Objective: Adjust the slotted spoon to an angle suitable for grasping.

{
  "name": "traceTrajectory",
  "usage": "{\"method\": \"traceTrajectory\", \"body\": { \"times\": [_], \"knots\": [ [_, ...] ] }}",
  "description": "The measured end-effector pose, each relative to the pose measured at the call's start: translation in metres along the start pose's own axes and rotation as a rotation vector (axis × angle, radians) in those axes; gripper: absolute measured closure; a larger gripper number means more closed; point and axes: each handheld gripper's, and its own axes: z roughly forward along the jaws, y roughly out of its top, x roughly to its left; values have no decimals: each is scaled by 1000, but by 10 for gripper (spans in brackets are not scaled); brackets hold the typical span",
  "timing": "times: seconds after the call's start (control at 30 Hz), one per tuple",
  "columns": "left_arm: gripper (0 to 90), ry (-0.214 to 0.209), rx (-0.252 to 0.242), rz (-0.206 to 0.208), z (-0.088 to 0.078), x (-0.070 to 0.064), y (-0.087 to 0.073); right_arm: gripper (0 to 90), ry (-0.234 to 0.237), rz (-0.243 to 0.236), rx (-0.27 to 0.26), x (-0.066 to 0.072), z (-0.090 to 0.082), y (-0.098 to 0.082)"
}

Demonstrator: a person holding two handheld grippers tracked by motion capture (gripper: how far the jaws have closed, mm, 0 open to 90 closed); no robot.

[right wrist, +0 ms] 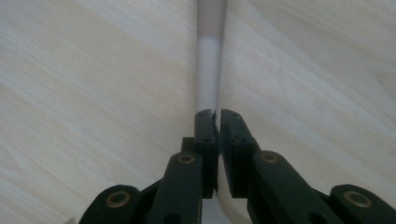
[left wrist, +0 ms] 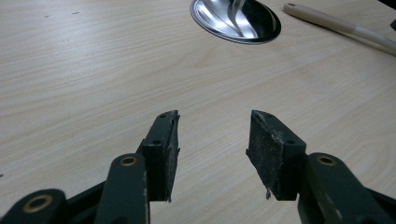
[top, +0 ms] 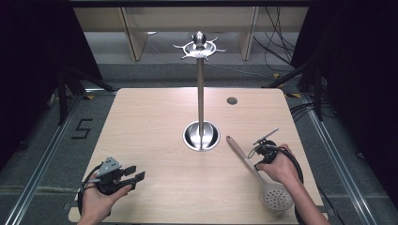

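Observation:
A slotted spoon (top: 276, 197) with a pale handle (top: 240, 151) lies on the wooden table (top: 150, 122) at the right, with its perforated head near the front edge. My right gripper (top: 258, 159) hovers over the handle and points down at it. In the right gripper view the jaws (right wrist: 217, 112) are all but together with nothing between them, and the blurred handle (right wrist: 208, 60) runs away beneath the tips. My left gripper (top: 136, 172) rests at the front left, open and empty (left wrist: 215, 116).
A tall metal utensil stand (top: 200, 93) rises from a round shiny base (top: 201, 136) at the table's middle, with a ring of hooks (top: 199, 47) on top. The base (left wrist: 236, 21) and spoon handle (left wrist: 336, 25) lie ahead of the left jaws. A small round grommet (top: 232, 100) sits far right.

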Motion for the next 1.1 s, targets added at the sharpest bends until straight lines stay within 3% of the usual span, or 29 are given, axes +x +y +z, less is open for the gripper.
{"method": "traceTrajectory", "body": {
  "times": [0.07, 0.13, 0.17, 0.33, 0.5, 0.7, 1.0, 1.1],
  "knots": [
    [513, -6, -2, -5, 0, 0, 0, 792, 9, -13, 21, 1, 4, 9],
    [511, -7, -2, -4, 0, 0, 0, 774, 4, 17, 40, 5, 6, 17],
    [511, -4, 3, 0, 0, 0, 0, 763, -3, -29, 39, 2, 7, 22],
    [509, -6, 0, -3, 0, 0, 0, 748, 2, -70, 59, 0, 14, 37],
    [508, 0, -1, -4, 0, 0, 0, 724, -2, -79, 80, 2, 21, 51],
    [509, -3, -6, -4, -1, 0, -1, 717, -1, -89, 104, 1, 28, 56],
    [508, -5, -1, -4, 0, 0, -1, 712, 1, -57, 125, 0, 35, 61],
    [508, 2, -2, -9, 0, 0, -1, 713, 7, -78, 137, -2, 40, 62]
  ]
}}
